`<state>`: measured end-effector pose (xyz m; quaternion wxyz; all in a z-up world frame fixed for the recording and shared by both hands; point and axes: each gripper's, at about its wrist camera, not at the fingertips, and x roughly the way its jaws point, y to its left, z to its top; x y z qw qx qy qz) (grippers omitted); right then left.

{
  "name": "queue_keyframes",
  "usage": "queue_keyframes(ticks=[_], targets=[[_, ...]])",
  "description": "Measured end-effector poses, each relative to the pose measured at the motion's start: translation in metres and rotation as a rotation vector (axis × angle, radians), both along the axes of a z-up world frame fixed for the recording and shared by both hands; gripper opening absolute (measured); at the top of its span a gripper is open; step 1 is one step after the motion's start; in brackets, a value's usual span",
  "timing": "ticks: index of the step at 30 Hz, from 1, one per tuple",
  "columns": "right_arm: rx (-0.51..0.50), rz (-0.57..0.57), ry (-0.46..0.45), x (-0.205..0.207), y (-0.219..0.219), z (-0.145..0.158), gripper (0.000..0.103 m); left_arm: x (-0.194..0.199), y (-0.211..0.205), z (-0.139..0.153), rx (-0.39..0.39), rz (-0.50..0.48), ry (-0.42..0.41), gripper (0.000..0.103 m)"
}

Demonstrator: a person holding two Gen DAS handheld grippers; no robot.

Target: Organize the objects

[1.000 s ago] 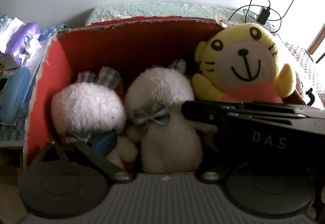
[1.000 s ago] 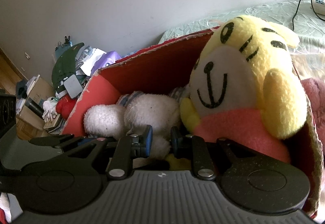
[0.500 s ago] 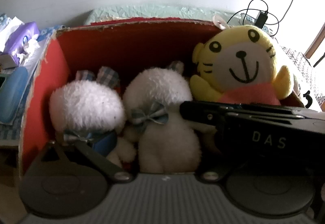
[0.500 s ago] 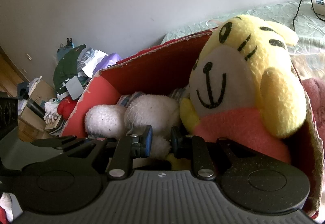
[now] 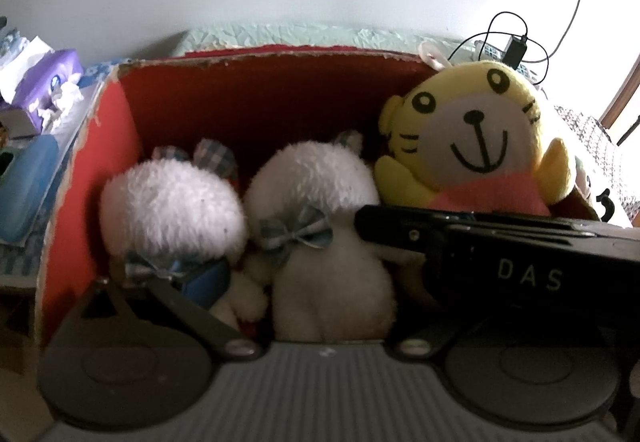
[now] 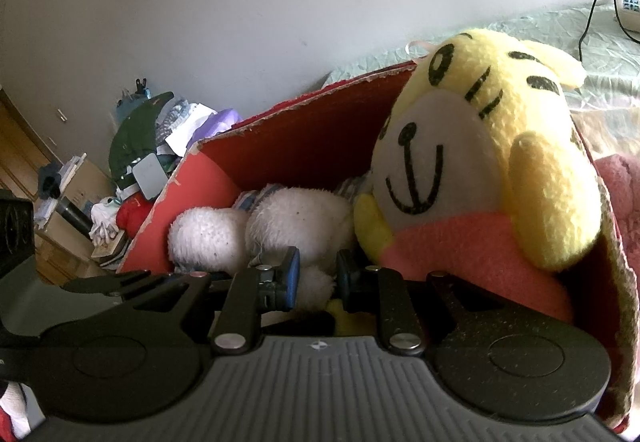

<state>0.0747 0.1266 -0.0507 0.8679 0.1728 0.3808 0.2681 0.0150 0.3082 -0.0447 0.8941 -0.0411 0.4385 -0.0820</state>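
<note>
A red cardboard box (image 5: pixel 248 97) holds two white fluffy plush toys (image 5: pixel 172 209) (image 5: pixel 320 193) with checked bows, and a yellow tiger plush (image 5: pixel 476 137) with a pink body at its right end. In the right wrist view the tiger (image 6: pixel 480 161) leans against the box's right wall (image 6: pixel 612 282). My left gripper (image 5: pixel 316 282) is open wide, its fingers on either side of the middle white plush. My right gripper (image 6: pixel 316 278) sits low at the box's near side with a narrow gap between its fingers, and nothing shows held in it. The right gripper's body crosses the left wrist view (image 5: pixel 520 266).
A purple tissue pack (image 5: pixel 44 85) and a blue case (image 5: pixel 24 185) lie left of the box. A charger and cables (image 5: pixel 516 45) lie on the pale green cover (image 5: pixel 320 33) behind. Clutter (image 6: pixel 136 145) is stacked at the far left by the wall.
The left wrist view has pulled back and up slightly, so the box looks a bit smaller. The right gripper and the toys have hardly moved.
</note>
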Motion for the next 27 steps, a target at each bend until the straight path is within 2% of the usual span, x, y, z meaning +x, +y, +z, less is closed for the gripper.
queue_keyframes(ticks=[9, 16, 27], targets=[[-0.008, 0.015, 0.002, -0.003, -0.002, 0.007, 0.021, -0.007, -0.006, 0.005, 0.032, 0.06, -0.018, 0.103], [0.056, 0.016, -0.022, -0.018, -0.014, 0.021, 0.041, -0.032, -0.018, 0.029, 0.086, 0.083, -0.092, 0.102], [0.195, 0.017, -0.054, -0.044, -0.061, 0.043, 0.041, -0.071, -0.065, 0.07, 0.157, 0.074, -0.202, 0.102]])
